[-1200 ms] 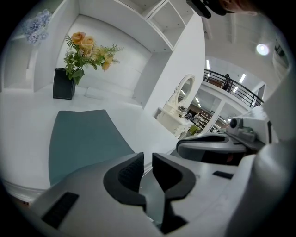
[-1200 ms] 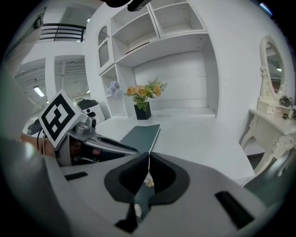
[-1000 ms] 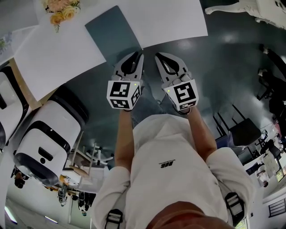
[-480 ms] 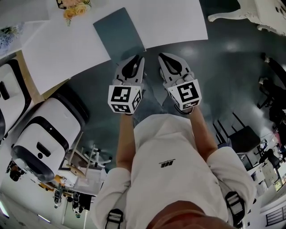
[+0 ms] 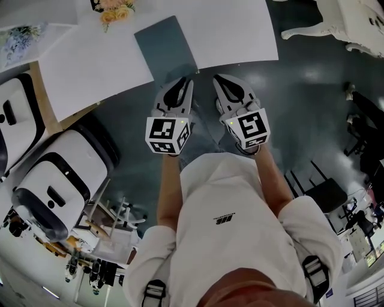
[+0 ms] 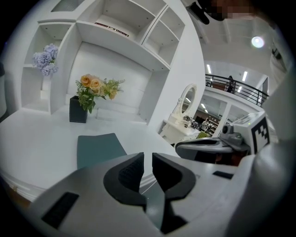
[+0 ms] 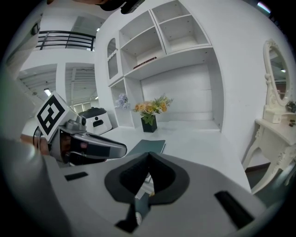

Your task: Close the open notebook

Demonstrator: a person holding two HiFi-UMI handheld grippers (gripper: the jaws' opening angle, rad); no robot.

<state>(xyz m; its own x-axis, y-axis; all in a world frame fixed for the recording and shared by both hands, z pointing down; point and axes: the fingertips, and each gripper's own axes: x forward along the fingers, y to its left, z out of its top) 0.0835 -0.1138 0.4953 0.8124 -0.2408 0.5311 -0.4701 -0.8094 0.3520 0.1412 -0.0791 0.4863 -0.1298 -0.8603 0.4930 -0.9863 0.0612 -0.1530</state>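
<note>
Lying flat near the front edge of the white desk point(image 5: 234, 30), the teal notebook point(image 5: 167, 50) showed only its cover, so it seemed already closed. The left gripper point(image 5: 186, 84), jaws narrowly apart and empty, and the right gripper point(image 5: 221, 81), jaws together, hung short of that edge, probably because nothing was left to grip.

Teal notebook point(image 5: 167, 51), white table point(image 5: 228, 30), orange flowers point(image 5: 116, 10)
</note>
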